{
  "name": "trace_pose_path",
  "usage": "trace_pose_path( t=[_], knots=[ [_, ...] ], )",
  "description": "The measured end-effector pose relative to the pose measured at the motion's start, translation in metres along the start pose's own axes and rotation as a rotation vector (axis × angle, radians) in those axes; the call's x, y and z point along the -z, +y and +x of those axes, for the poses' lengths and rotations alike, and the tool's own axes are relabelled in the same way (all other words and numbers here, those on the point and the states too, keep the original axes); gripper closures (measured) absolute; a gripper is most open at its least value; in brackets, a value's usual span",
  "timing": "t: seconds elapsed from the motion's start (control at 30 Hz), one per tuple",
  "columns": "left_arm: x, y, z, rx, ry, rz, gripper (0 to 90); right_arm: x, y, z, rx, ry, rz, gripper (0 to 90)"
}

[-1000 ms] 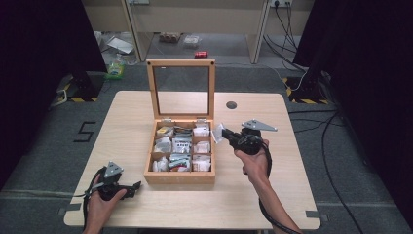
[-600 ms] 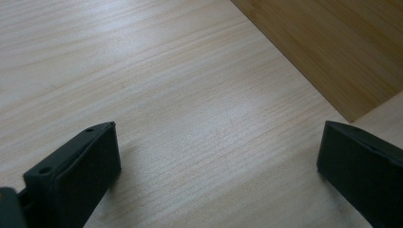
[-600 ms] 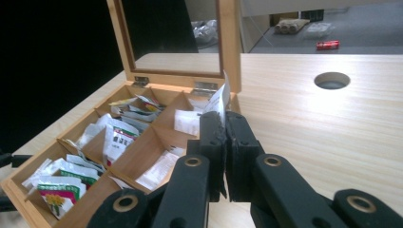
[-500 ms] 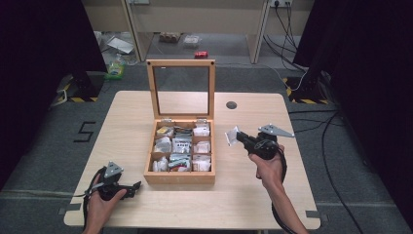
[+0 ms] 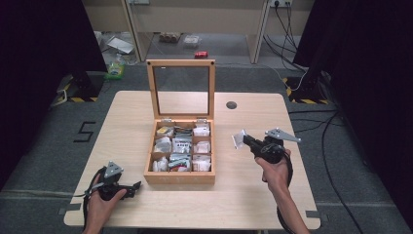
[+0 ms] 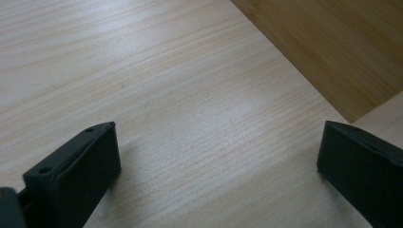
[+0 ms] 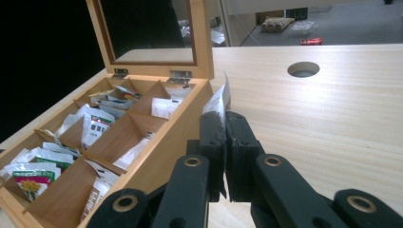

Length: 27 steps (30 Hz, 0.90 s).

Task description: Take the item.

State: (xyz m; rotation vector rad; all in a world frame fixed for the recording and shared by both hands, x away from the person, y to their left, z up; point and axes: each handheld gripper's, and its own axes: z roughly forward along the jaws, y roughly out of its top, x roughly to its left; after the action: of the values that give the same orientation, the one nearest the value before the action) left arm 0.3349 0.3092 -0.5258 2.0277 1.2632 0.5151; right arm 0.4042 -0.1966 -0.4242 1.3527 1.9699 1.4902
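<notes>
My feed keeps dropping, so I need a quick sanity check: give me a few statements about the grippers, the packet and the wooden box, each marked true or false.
1. The right gripper is clamped on a small white paper packet. True.
2. The hinged glass-paned lid of the light wooden compartment box is closed. False: it stands open, upright.
3. The left gripper has its jaws apart with nothing between them. True.
4. The packet is held above the box's compartments. False: it is to the right of the box, over the pale wooden table.
5. The left gripper holds a packet. False: it is empty, near the box's front left corner.
</notes>
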Motion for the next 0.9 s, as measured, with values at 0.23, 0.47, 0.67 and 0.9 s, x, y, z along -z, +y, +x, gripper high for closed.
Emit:
trace_pose_path(
  t=[0.23, 0.47, 0.67, 0.9],
  knots=[
    [0.0, 0.0, 0.0, -0.001, -0.003, -0.001, 0.0, -0.013, -0.019, -0.004, 0.008, -0.022, 0.066, 86.9],
    [0.0, 0.0, 0.0, -0.002, -0.005, -0.001, 0.0, -0.021, -0.031, -0.005, 0.003, -0.029, 0.106, 86.5],
    [0.0, 0.0, 0.0, -0.002, -0.005, -0.001, 0.0, -0.026, -0.039, -0.008, 0.003, -0.031, 0.13, 86.2],
    [0.0, 0.0, 0.0, -0.003, -0.005, -0.001, 0.0, -0.032, -0.047, -0.006, -0.004, -0.024, 0.162, 85.9]
  ],
)
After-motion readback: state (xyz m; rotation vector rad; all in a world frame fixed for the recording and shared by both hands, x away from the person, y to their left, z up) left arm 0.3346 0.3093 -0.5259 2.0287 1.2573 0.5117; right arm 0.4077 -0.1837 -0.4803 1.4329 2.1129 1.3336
